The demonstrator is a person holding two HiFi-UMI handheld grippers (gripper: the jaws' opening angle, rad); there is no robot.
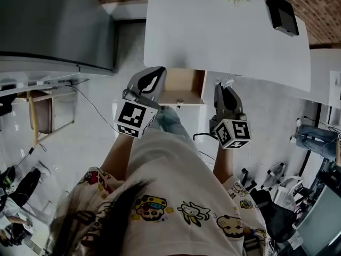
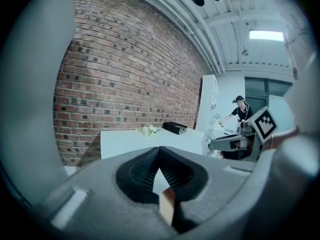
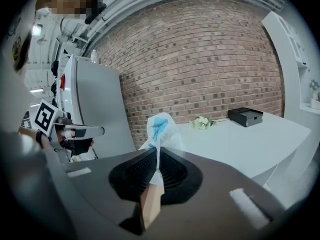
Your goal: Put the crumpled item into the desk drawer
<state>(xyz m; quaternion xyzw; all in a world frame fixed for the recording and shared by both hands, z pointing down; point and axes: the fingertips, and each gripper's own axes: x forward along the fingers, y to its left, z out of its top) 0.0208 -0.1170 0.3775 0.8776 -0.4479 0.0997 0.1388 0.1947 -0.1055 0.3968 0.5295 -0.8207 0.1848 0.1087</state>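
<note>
Fingers [image 3: 136, 173] of my right gripper [image 3: 158, 151] pinch the white-and-blue crumpled item [image 3: 161, 129] just right of the open drawer [image 1: 182, 87] under the white desk [image 1: 213, 31], while those of my left gripper [image 2: 159, 151] are pressed together on nothing.

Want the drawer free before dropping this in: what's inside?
The drawer shows only wooden bottom; the left gripper covers its left part. Crumpled item sits in the right gripper.

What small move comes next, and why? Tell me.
Probably carry the right gripper leftward over the open drawer. Its jaws are shut on the crumpled item, and the drawer stands open just to its left.
</note>
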